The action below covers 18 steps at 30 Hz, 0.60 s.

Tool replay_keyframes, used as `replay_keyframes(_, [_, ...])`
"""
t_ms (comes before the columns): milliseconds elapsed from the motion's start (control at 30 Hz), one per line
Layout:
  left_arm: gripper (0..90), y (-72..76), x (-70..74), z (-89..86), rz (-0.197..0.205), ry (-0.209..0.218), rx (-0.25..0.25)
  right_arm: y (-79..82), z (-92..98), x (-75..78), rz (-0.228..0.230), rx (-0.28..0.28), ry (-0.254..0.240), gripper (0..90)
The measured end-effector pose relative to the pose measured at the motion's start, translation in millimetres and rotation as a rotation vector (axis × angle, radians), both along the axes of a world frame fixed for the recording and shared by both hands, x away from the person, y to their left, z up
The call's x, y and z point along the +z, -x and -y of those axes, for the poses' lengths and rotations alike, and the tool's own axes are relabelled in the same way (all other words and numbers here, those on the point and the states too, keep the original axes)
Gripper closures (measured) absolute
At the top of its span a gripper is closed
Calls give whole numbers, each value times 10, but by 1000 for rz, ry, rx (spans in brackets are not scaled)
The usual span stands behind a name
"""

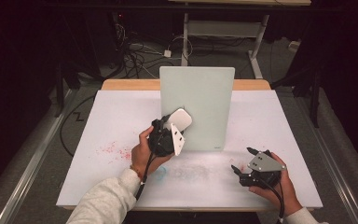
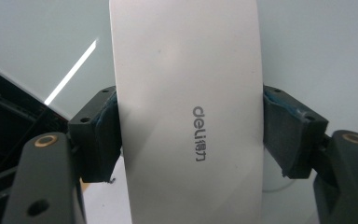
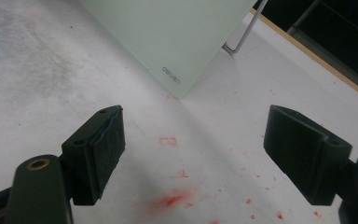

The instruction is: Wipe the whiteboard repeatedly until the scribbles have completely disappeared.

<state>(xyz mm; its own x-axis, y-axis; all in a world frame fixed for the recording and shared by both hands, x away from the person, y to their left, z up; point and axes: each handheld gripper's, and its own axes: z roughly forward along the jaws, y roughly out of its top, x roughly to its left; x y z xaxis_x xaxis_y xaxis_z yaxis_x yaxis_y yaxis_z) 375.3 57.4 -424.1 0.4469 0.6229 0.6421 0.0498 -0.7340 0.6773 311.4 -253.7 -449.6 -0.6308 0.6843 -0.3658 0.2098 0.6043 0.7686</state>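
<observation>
White and smooth, the eraser [image 1: 181, 119] sits clamped in our left gripper [image 1: 173, 127], pressed against the upright glass board [image 1: 200, 93]. We judge the wiping step is in hand; next we need steady strokes across the board. Our right gripper [image 1: 242, 161] rests wide and empty on the table [image 1: 112, 116].

High view: fixed overhead, faces forward-down over whole table [image 1: 270, 126]. Left gripper view: very close, aimed at upright board [image 2: 317, 42]. Right gripper view: low, near tabletop, facing same board [image 3: 177, 32]'s lower corner. Board shared by all views.
</observation>
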Motion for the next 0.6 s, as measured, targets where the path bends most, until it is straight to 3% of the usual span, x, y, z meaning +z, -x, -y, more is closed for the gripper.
replay_keyframes(100, [272, -31, 89, 22, 12, 3, -3, -2, 0, -4, 0, 1, 4, 211])
replay_keyframes(333, [282, -81, 292, 0, 33, 74, 4, 0, 5, 0, 3, -1, 5, 211])
replay_keyframes(400, [285, -85, 266, -4, 31, 82, 9, 0, 10, 3, 4, 0, 4, 211])
replay_keyframes(600, [287, -24, 88, -7, 45, 32, 3, 3, 6, 2, 4, 1, 7, 211])
